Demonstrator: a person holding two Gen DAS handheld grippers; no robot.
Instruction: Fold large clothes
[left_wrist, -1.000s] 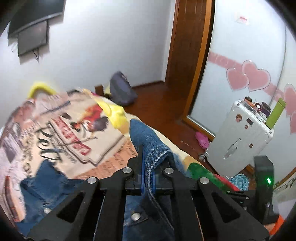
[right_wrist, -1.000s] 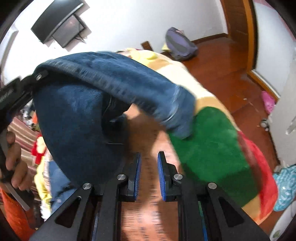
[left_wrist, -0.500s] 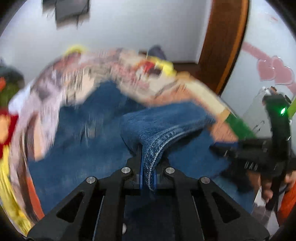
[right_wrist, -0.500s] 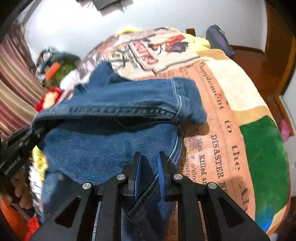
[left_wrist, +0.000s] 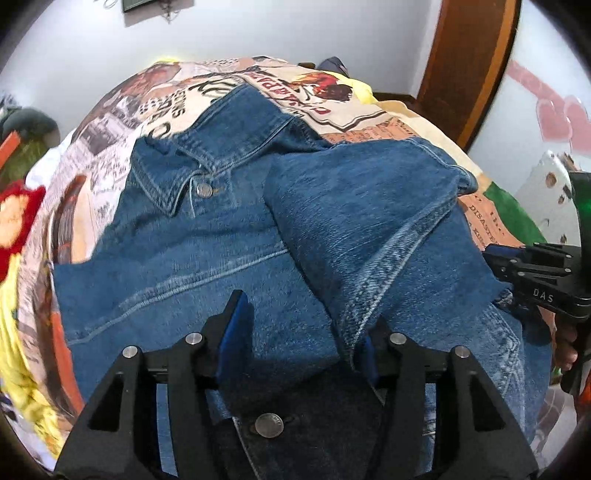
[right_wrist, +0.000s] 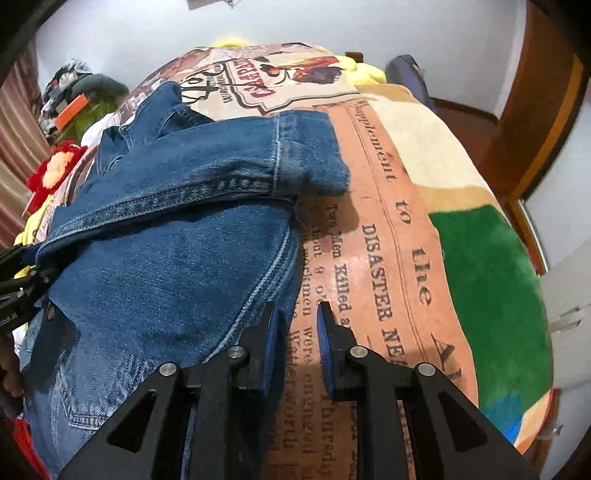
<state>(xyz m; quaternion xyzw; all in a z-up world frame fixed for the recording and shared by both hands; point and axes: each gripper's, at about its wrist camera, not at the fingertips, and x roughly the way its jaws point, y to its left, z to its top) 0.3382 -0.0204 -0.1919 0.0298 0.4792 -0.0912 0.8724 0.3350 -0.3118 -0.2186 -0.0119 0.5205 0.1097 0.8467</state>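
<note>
Left wrist view: denim jacket (left_wrist: 229, 236) between spread left hand-held gripper (left_wrist: 301, 339) jaws.

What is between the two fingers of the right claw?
Only bare blanket shows between the right claw fingers in the right wrist view; the denim jacket lies just beside it.

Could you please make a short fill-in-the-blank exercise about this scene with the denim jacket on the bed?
1. The denim jacket lies on a blanket printed like an old ____.
2. The jaws of the left hand-held gripper are ____.
3. The sleeve lies folded across the jacket's ____.
4. The patch of blanket near the right hand-held gripper at the bed's edge is ____ in colour.

Missing words: newspaper; open; body; green
</note>
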